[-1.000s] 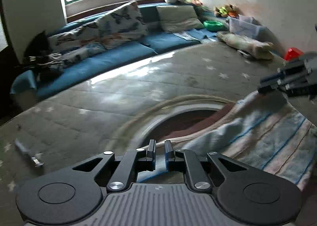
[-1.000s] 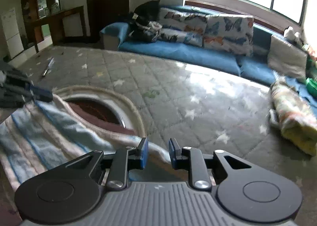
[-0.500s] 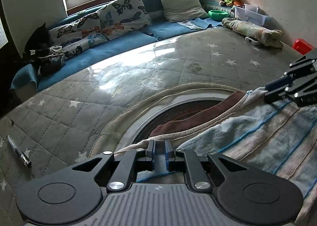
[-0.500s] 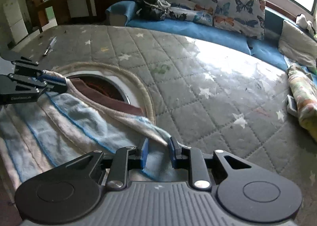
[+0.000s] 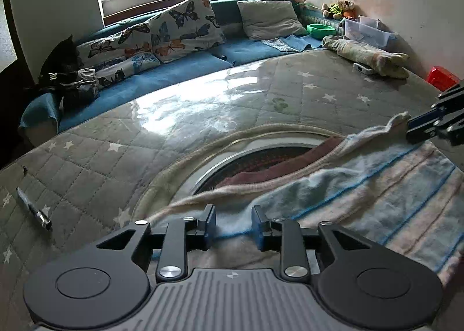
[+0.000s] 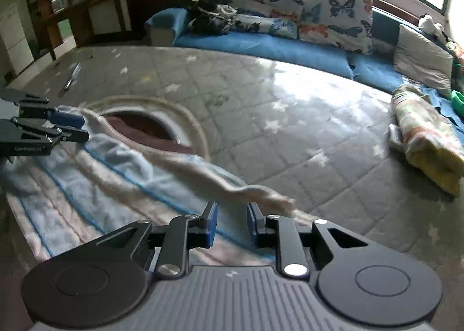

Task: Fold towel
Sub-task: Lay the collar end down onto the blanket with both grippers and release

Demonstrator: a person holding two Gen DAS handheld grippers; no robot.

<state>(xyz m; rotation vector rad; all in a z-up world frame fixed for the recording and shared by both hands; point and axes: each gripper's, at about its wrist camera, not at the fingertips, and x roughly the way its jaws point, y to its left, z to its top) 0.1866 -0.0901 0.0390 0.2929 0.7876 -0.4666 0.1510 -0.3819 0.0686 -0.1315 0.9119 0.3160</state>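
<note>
A pale striped towel [image 5: 362,194] with blue and pink lines lies spread on the quilted grey mattress [image 5: 203,116], and its far edge drapes over a round cream-rimmed mat [image 5: 261,162]. My left gripper [image 5: 233,226] is open just above the towel's near-left edge, and the cloth lies under the gap. It appears at the left of the right wrist view as the left gripper [image 6: 78,128], beside one towel corner. My right gripper [image 6: 231,222] is open over the towel [image 6: 101,186], whose corner [image 6: 284,203] lies loose just right of the fingers. The left wrist view has the right gripper [image 5: 417,128] at the far right.
A pen [image 5: 33,209] lies on the mattress to the left. A rolled blanket [image 6: 426,133] rests at the right, with a small white device [image 5: 362,67] beside it. A blue sofa [image 5: 174,75] with butterfly cushions runs along the back. A red object [image 5: 442,78] sits by the wall.
Both grippers came down with the towel and laid it on the mattress. The left fingers, shut on the edge before, have spread apart. The towel corner slipped out beside the right fingers.
</note>
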